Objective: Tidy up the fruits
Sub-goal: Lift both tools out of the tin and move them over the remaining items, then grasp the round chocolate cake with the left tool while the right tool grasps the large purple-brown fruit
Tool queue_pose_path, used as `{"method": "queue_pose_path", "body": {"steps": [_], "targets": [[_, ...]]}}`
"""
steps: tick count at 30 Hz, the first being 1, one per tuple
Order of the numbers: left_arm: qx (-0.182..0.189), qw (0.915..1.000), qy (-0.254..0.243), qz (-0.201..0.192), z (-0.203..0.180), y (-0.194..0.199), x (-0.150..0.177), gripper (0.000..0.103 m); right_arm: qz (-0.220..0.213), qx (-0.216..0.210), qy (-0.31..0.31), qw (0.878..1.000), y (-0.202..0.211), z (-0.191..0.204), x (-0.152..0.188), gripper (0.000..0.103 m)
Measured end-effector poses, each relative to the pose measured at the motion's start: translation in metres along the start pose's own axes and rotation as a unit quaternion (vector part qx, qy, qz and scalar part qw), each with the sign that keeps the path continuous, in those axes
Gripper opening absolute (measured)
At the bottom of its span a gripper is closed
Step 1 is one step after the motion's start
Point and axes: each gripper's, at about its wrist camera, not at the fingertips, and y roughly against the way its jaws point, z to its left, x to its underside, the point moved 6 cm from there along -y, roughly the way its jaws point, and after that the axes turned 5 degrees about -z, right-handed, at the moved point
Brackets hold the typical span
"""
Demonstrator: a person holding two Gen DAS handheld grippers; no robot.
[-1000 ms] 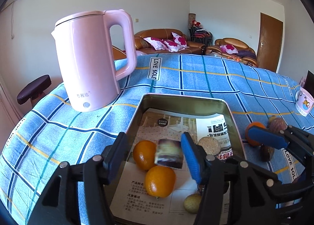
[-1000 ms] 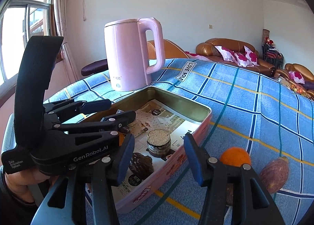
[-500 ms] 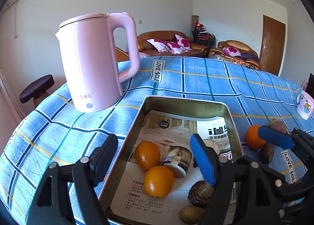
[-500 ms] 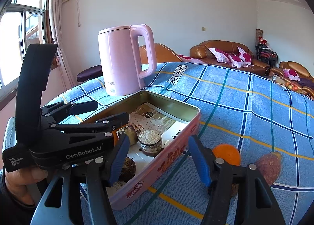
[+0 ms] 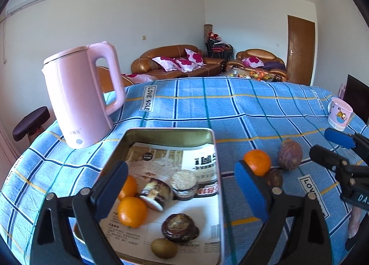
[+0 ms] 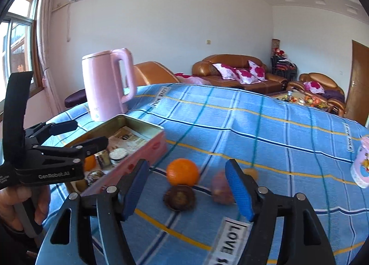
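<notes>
A paper-lined metal tin (image 5: 169,132) holds two oranges (image 5: 132,212), a dark cut fruit piece (image 5: 155,194), a round dark fruit (image 5: 180,228), a kiwi (image 5: 164,247) and a small white-topped jar (image 5: 184,182). My left gripper (image 5: 181,182) hovers over the tin, its jaws opening wide with nothing between them. On the cloth right of the tin lie an orange (image 6: 183,171), a dark round fruit (image 6: 180,198) and a blurred purple fruit (image 6: 221,187). My right gripper (image 6: 186,188) stands just before these, jaws opening, pads touching nothing.
A pink kettle (image 5: 78,96) stands beyond the tin's far left corner. A pink printed mug (image 5: 339,115) sits at the table's right edge. A blue checked cloth (image 6: 253,126) covers the table. A hand (image 6: 20,200) holds the left gripper (image 6: 80,134).
The left gripper let the dark cut piece drop into the tin, opened wide and drew back. The right gripper opened further and swung right, from the tin's side to the loose fruits.
</notes>
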Motion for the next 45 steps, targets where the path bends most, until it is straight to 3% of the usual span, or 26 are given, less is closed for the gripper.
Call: {"method": "queue_pose_path", "body": {"steps": [4, 10, 18, 24, 25, 28, 30, 34, 37, 45], "targets": [[0.019, 0.9994, -0.027, 0.007, -0.035, -0.003, 0.003, 0.096, 0.004, 0.041, -0.029, 0.999, 0.011, -0.041, 0.008, 0.072], [0.04, 0.9969, -0.065, 0.02, -0.08, -0.009, 0.011, 0.094, 0.01, 0.057, -0.054, 0.997, 0.014, -0.066, 0.019, 0.072], [0.087, 0.9902, -0.08, 0.074, -0.109, -0.026, 0.025, 0.076, 0.009, 0.051, -0.064, 0.997, 0.016, -0.07, 0.022, 0.074], [0.12, 0.9832, -0.074, 0.116, -0.118, -0.037, 0.035, 0.056, 0.015, 0.051, -0.067, 0.996, 0.013, -0.069, 0.023, 0.075], [0.125, 0.9823, -0.071, 0.12, -0.119, -0.038, 0.036, 0.043, 0.016, 0.05, -0.067, 0.996, 0.011, -0.068, 0.023, 0.075], [0.133, 0.9821, -0.064, 0.117, -0.118, -0.038, 0.035, 0.038, 0.02, 0.046, -0.065, 0.997, 0.007, -0.065, 0.023, 0.075], [0.133, 0.9839, -0.06, 0.103, -0.116, -0.034, 0.031, 0.038, 0.023, 0.045, -0.064, 0.997, 0.003, -0.063, 0.021, 0.075], [0.091, 0.9943, -0.04, 0.038, -0.099, -0.022, 0.01, 0.038, 0.028, 0.042, -0.06, 0.997, -0.006, -0.058, 0.019, 0.075], [0.067, 0.9973, -0.029, 0.014, -0.088, -0.022, -0.001, 0.038, 0.032, 0.042, -0.051, 0.997, -0.015, -0.053, 0.016, 0.075], [0.05, 0.9983, -0.01, 0.028, -0.073, -0.044, -0.002, 0.037, 0.072, 0.037, -0.048, 0.996, -0.049, -0.045, 0.014, 0.075]]}}
